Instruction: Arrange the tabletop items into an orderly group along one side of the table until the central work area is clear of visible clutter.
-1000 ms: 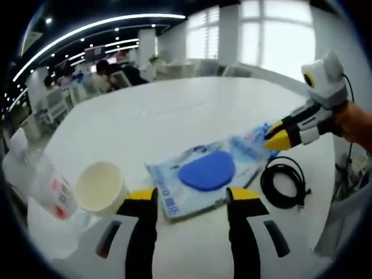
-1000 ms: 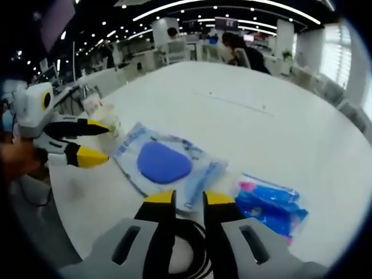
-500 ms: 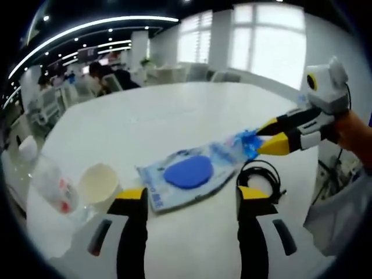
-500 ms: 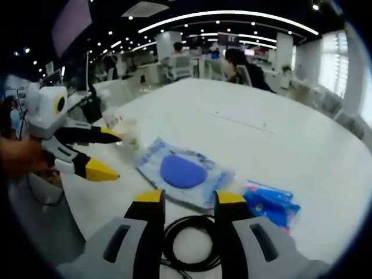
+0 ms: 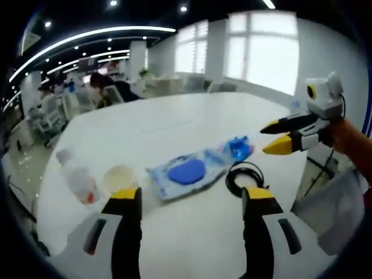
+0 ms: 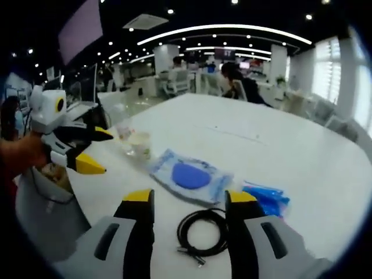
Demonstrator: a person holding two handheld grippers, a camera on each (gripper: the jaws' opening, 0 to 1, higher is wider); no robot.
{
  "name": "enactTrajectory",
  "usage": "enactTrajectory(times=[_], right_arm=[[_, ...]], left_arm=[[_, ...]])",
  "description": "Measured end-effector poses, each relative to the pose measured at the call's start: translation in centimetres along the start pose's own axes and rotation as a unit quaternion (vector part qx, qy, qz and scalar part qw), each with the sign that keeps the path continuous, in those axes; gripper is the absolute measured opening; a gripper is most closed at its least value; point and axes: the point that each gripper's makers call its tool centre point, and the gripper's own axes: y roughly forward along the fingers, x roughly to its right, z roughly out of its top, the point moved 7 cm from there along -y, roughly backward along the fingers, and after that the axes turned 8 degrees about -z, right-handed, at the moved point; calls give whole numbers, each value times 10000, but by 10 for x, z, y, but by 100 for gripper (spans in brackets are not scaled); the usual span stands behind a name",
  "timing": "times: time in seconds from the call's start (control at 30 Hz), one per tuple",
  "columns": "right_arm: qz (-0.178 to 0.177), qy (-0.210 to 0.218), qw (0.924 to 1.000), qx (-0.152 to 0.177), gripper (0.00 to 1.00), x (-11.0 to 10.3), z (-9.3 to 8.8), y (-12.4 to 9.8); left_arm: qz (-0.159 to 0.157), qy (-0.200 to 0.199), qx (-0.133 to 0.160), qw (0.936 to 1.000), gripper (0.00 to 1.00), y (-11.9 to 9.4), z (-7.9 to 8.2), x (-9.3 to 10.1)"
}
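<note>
We work over a broad white table [image 5: 192,122], its centre bare and the clutter gathered in a row along our near edge. Largest of the items is the clear flat packet with a blue disc inside [image 6: 189,176], lying between the paper cup [image 6: 140,145] and the small crinkled blue wrapper [image 6: 266,199]; we judge it light, floppy and slick, so it is best pinched at a free corner or slid rather than lifted by the middle. The toppled clear plastic bottle [image 5: 77,178] lies just beside the cup and looks likely to roll; its neck seems the surest hold. The coiled black cable [image 6: 201,231] rests in front of the packet, limp and apt to uncoil, so we would take it across several loops at once. The cup should crush easily; we would grip it lightly at the rim. Both tools hang above the table holding nothing: the left gripper [image 5: 192,195] has its jaws spread wide, and the right gripper [image 6: 189,199] likewise. The packet's print and the bottle's label are too blurred to read.
</note>
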Motion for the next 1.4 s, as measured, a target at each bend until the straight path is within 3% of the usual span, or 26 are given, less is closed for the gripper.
enactTrajectory(times=[0.23, 0.3, 0.43, 0.77, 0.97, 1.1, 1.4], right_arm=[[-360, 260, 9988, 218, 76, -1, -5, -23], [-445, 338, 9981, 266, 82, -3, -8, -26], [-618, 489, 9963, 348, 99, -5, -14, -31], [-764, 543, 9950, 355, 100, -8, -26, -43], [-792, 599, 9945, 325, 100, -10, -33, -40], [-827, 604, 9938, 424, 100, -9, -31, -40], [-867, 664, 9931, 430, 100, -8, -35, -40]], left_arm=[[110, -9, 238, 9997, 75, -37, -6, 3], [2, -192, 616, 9979, 82, -42, -2, 6], [-68, -302, 697, 9971, 97, -51, -4, 7], [272, -389, 756, 9960, 99, -83, -18, 3], [398, -503, 748, 9951, 99, -79, -26, -9], [425, -435, 833, 9947, 99, -78, -24, -16], [632, -363, 706, 9948, 99, -77, -28, -14]])
